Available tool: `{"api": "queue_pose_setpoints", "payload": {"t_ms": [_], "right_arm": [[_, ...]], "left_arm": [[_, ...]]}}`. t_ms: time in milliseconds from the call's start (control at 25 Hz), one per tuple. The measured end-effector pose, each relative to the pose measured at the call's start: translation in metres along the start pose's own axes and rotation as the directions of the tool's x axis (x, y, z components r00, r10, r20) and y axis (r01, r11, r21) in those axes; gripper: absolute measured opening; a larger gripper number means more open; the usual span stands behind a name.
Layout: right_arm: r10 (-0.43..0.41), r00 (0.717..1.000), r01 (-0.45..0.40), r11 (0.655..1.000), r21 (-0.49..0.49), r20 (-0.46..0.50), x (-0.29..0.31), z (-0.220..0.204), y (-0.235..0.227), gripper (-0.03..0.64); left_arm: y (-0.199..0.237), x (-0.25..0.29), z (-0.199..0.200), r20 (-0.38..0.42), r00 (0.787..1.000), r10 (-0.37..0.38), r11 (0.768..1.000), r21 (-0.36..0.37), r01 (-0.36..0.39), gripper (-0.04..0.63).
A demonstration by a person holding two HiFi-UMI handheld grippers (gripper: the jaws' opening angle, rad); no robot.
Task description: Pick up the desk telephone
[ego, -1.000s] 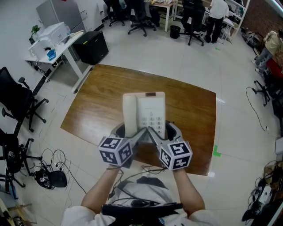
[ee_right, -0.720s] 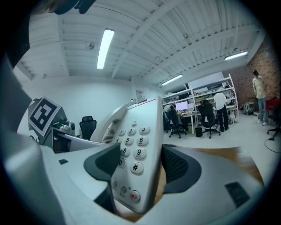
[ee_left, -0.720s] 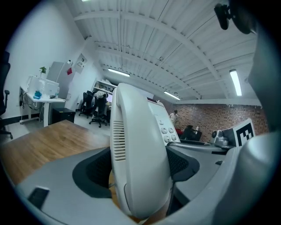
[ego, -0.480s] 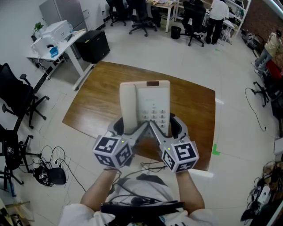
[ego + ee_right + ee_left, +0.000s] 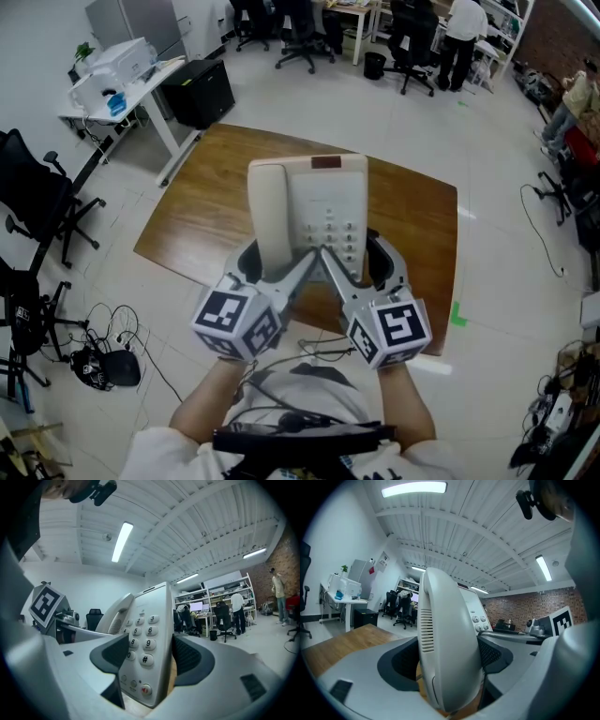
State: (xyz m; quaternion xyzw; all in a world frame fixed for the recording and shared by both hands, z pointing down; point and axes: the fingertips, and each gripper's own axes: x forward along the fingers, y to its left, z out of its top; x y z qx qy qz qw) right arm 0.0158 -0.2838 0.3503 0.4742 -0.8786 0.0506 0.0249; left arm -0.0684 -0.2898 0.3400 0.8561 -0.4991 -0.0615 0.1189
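The white desk telephone (image 5: 309, 211), handset on its left and keypad on its right, hangs above the wooden table (image 5: 202, 220), gripped from its near end by both grippers. My left gripper (image 5: 272, 272) is shut on the handset side, its dark pads pressing the phone (image 5: 445, 644) from both flanks. My right gripper (image 5: 359, 269) is shut on the keypad side, one pad over the keys and one on the phone's right edge (image 5: 143, 639). The phone's underside is hidden.
A white desk with a printer (image 5: 112, 70) and a black cabinet (image 5: 202, 94) stand beyond the table's far left. Office chairs (image 5: 37, 202) and floor cables (image 5: 103, 366) lie left. People sit at desks (image 5: 459, 37) at the back. Green tape (image 5: 457, 317) marks the floor.
Both grippers have risen together with the telephone, which now looks larger and stands higher above the table. The grip on it is unchanged.
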Motion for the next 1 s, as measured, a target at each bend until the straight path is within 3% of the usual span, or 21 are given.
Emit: {"api": "queue_pose_setpoints", "payload": {"t_ms": [1000], "right_arm": [[0.002, 0.999, -0.002, 1.000, 0.003, 0.041, -0.0027, 0.0089, 0.0027, 0.299]], "left_arm": [[-0.0027, -0.0042, 0.0061, 0.019, 1.000, 0.000, 1.000, 0.011, 0.000, 0.360]]}}
